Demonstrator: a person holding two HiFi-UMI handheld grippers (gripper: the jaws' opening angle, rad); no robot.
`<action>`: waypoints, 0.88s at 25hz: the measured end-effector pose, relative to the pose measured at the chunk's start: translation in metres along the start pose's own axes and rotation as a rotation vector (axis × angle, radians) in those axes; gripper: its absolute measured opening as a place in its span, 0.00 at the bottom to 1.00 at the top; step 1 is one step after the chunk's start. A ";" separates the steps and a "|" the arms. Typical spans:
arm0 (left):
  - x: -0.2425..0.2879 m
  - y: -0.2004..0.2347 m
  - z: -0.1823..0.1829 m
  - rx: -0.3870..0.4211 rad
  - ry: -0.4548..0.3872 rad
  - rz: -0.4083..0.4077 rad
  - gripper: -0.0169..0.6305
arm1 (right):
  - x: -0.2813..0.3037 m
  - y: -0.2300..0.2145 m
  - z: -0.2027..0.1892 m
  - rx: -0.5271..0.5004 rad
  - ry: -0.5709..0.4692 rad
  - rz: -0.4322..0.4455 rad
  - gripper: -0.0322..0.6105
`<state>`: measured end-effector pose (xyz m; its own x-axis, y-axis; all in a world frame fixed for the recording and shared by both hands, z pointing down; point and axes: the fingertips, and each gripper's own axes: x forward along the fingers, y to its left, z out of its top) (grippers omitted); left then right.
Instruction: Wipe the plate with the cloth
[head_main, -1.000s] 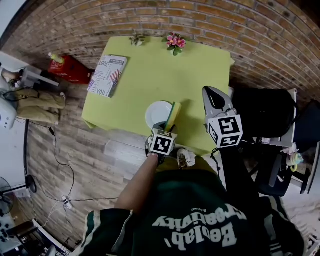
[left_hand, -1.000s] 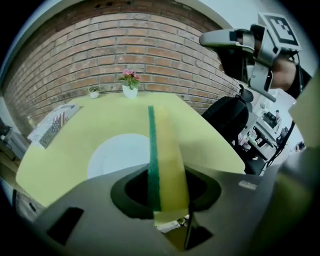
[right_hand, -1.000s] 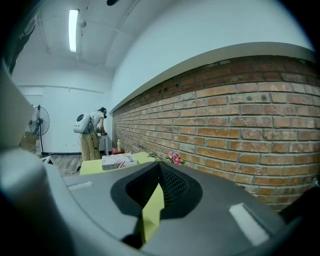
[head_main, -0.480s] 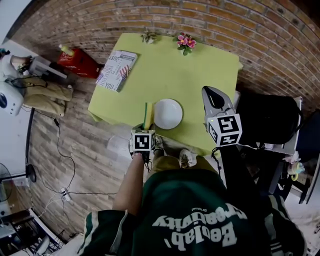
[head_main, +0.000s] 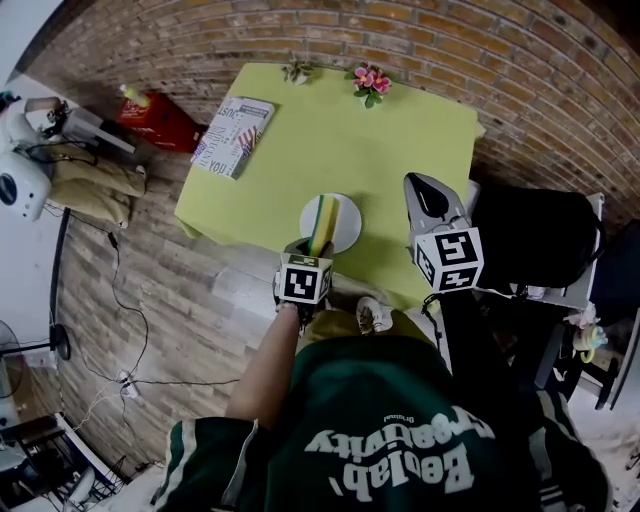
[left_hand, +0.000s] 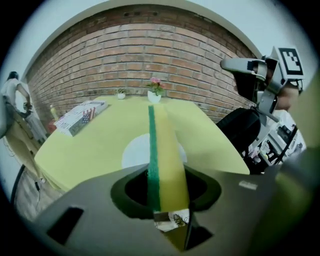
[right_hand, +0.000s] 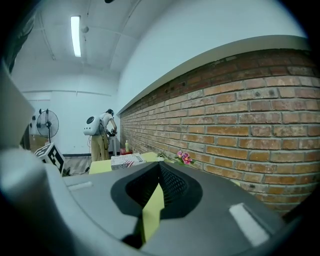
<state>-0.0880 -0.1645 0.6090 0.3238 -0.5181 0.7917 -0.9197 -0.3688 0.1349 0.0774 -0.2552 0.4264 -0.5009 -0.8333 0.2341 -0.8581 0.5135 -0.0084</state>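
Left gripper (head_main: 310, 252) clamps sponge (left_hand: 167, 150) over plate (head_main: 348, 226) | right gripper (right_hand: 160, 169) closed empty, beside plate | wiping apparently midway

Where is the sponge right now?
Head view, centre-left: the sponge is clamped in the left gripper, over the plate near the front edge of the table.

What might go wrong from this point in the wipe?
The plate sits close to the table's near edge, and the right tool hangs off to the side, not bracing it; a wiping stroke may slide it off. The left tool grips the sponge edge-on, so it may bend or skid rather than wipe flat.
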 end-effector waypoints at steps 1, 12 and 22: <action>0.003 -0.013 0.002 0.016 0.000 -0.026 0.23 | -0.002 -0.001 -0.001 -0.001 0.000 0.000 0.07; 0.026 -0.058 -0.027 0.067 0.101 -0.096 0.23 | -0.018 -0.014 -0.006 0.008 0.008 0.003 0.07; 0.001 0.006 -0.047 -0.044 0.087 0.037 0.23 | -0.012 -0.003 -0.007 -0.004 0.008 0.037 0.07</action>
<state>-0.1034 -0.1305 0.6387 0.2705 -0.4615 0.8449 -0.9402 -0.3154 0.1288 0.0867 -0.2457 0.4304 -0.5316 -0.8118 0.2415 -0.8384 0.5449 -0.0138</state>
